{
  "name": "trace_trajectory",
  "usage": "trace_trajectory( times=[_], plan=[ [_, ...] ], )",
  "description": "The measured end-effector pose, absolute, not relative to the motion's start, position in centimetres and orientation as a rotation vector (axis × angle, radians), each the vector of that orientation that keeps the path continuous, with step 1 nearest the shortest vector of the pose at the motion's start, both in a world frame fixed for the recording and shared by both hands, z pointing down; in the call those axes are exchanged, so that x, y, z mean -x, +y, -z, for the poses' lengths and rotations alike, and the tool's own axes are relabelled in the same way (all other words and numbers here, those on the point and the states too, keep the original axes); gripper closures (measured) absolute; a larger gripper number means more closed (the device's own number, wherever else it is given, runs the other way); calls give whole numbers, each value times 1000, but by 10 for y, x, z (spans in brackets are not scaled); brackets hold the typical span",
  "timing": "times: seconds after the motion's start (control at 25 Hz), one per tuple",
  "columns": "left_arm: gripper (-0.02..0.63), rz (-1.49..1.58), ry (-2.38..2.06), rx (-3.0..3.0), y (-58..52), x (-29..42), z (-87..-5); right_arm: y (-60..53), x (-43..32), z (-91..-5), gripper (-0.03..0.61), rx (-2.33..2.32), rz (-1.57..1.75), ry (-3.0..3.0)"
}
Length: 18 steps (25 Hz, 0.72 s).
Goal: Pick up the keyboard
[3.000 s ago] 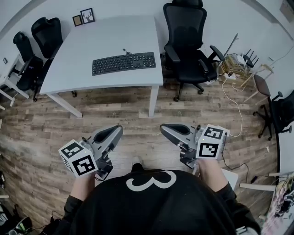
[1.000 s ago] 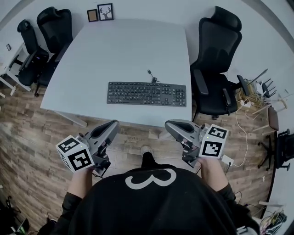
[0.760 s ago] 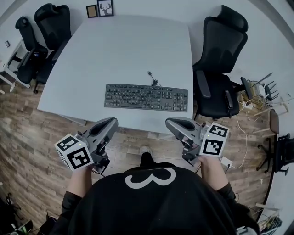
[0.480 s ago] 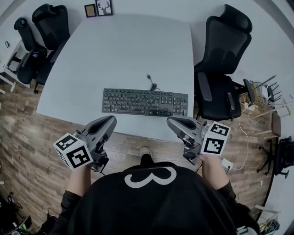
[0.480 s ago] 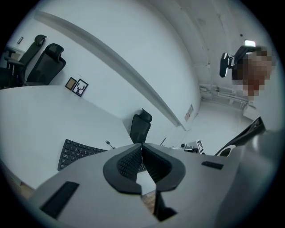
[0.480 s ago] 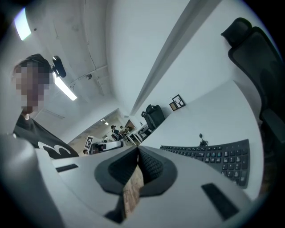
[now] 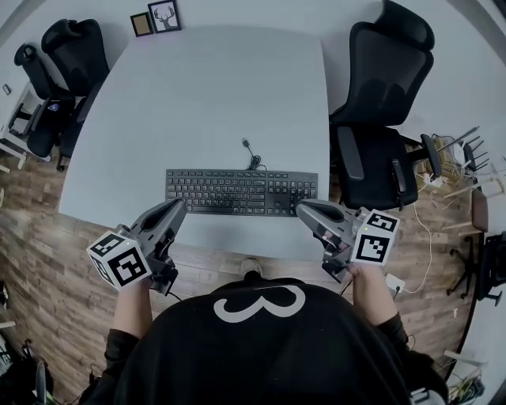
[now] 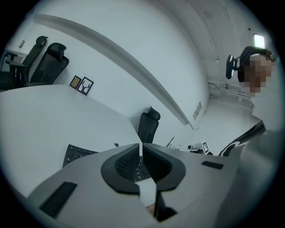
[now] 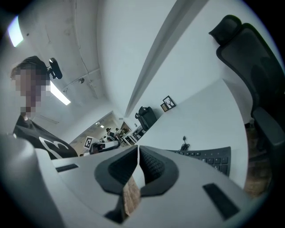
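I have the keyboard [image 7: 241, 192] lying flat on the white tabletop [image 7: 213, 95], close to the near edge and roughly parallel to it, with its cable [image 7: 251, 154] curling off the far side toward 12 o'clock. From the head view, the left gripper [image 7: 175, 207] sits at about 7 o'clock from the keyboard's middle, its tip just by the near left corner. The right gripper [image 7: 303, 208] sits at about 5 o'clock, its tip just by the near right corner. I cannot tell from above whether either tip touches the keyboard. Looking along the left gripper's own view, its two jaws are pressed together with nothing between them, and the keys show beyond and to the left of them. The right gripper view shows the same: jaws together and empty, with the keyboard's end off to the right. Both grippers point only slightly downward across the tabletop. Two small picture frames [image 7: 154, 19] stand at the tabletop's far corner, about 11 o'clock. A black office chair [image 7: 379, 103] stands at 3 o'clock of the tabletop, and two more black chairs [image 7: 59, 71] at 9 to 10 o'clock on the wooden floor [image 7: 39, 237].
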<state>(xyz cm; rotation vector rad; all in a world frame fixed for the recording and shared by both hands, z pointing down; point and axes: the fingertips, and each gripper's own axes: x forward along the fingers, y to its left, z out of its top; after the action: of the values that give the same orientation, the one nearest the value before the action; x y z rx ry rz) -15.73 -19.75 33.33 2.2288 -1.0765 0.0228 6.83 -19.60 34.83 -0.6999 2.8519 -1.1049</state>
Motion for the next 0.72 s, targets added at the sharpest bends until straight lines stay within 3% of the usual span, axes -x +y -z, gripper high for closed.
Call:
trace_trajectory(
  times=[0.4, 0.56, 0.72],
  plan=[
    [585, -132, -1093, -2080, -221, 164, -402, -234, -113, -397, 566, 858, 1247, 2786],
    [469, -149, -1060, -2075, -229, 167, -409, -242, -128, -414, 561, 927, 1272, 2790],
    [428, -190, -1112, -2055, -239, 183, -421, -251, -139, -431, 503, 992, 1278, 2826]
  ],
)
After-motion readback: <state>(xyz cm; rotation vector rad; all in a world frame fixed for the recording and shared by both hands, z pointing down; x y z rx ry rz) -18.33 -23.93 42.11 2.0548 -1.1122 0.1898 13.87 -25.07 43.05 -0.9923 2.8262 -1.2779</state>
